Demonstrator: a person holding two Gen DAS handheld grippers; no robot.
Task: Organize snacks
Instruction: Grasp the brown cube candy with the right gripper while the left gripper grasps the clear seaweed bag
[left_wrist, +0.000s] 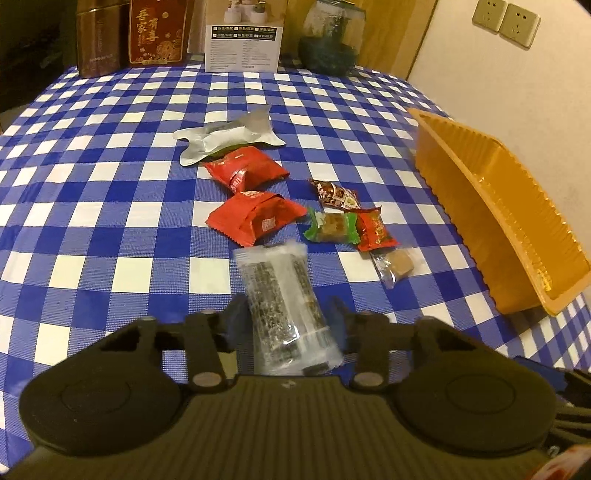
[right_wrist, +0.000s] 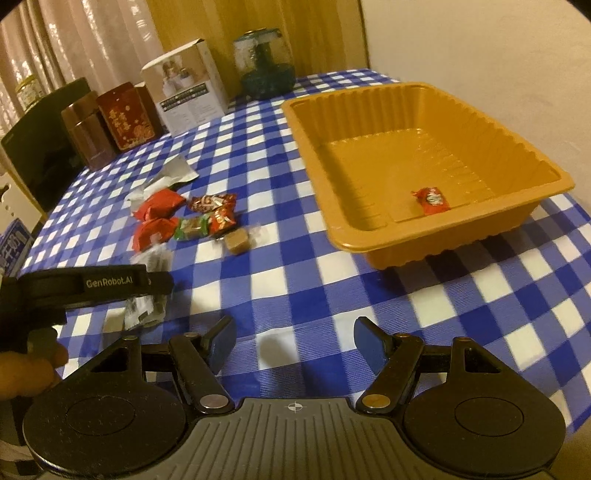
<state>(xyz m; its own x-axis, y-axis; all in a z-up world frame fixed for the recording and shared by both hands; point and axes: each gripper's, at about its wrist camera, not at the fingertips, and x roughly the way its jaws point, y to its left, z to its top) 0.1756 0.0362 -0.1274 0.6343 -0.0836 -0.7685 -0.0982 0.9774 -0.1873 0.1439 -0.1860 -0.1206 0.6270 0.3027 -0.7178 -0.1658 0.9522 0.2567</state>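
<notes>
My left gripper (left_wrist: 286, 317) pinches a clear-wrapped seaweed snack (left_wrist: 282, 302) between its blue pads, just above the blue-and-white checked tablecloth (left_wrist: 110, 221); my right gripper (right_wrist: 293, 341) hangs beside it with jaws spread and nothing between them. Ahead of the left gripper lies the loose cluster still on the cloth: two red packets (left_wrist: 255, 218), a green-ended sweet (left_wrist: 330, 226), a small red sweet (left_wrist: 375, 230), a brown patterned sweet (left_wrist: 334, 194), a clear-wrapped tan cube (left_wrist: 397, 267) and a crumpled silver wrapper (left_wrist: 229, 134). To the right, well apart from the cluster, sits the ribbed orange tray (right_wrist: 369, 236), one red sweet (right_wrist: 432, 199) resting on its floor. Along the table's far edge stand a brown tin (left_wrist: 98, 40), a red box with gold characters (left_wrist: 157, 33), a white carton (left_wrist: 243, 40) and a glass jar (left_wrist: 330, 40), backed by wooden panelling and a cream wall with two sockets (left_wrist: 506, 20); curtains (right_wrist: 74, 40) hang at the left in the right wrist view
</notes>
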